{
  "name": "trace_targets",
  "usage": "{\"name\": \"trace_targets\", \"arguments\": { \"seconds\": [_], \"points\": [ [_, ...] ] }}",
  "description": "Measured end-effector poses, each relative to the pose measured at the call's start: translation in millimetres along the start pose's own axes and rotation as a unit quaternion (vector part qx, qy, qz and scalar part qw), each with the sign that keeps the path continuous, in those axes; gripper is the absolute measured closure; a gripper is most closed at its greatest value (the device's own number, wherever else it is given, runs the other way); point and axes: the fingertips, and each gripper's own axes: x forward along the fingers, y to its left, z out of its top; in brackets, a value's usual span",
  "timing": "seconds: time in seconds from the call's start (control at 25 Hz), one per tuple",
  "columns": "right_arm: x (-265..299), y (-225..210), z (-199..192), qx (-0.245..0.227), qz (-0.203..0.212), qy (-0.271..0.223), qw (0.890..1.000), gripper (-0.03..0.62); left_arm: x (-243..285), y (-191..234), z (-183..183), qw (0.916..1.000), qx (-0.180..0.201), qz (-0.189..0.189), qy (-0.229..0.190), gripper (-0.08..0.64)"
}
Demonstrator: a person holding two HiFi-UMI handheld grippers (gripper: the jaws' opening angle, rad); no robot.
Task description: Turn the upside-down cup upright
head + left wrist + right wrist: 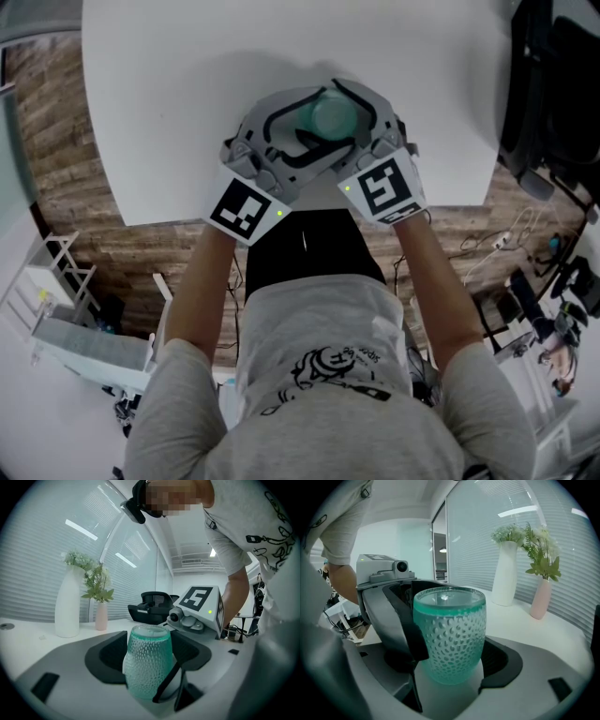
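Cup (333,114) on table (169,112), between left gripper (149,667) and right gripper (451,667), vase (506,573) and second vase (541,599) beyond

Head view looks steeply down on table (141,112); gripper views face each other, close, sharing cup (147,663).

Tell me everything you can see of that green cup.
The cup is translucent teal glass, dimpled all over, with a smooth thick band and flat disc on top, so it seems to stand base-up on the white table. The left gripper and right gripper bracket it closely; whether their pads press it is unclear.
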Motion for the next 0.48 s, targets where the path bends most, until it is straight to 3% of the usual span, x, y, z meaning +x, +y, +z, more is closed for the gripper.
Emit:
{"name": "trace_targets", "arguments": {
  "seconds": [0.48],
  "points": [
    [0.9,1.9,-2.3,0.006,-0.003,-0.002,1.000,0.207,0.4,-0.6,-1.9,1.0000,-0.004,-0.004,-0.003,0.264]
  ]
}}
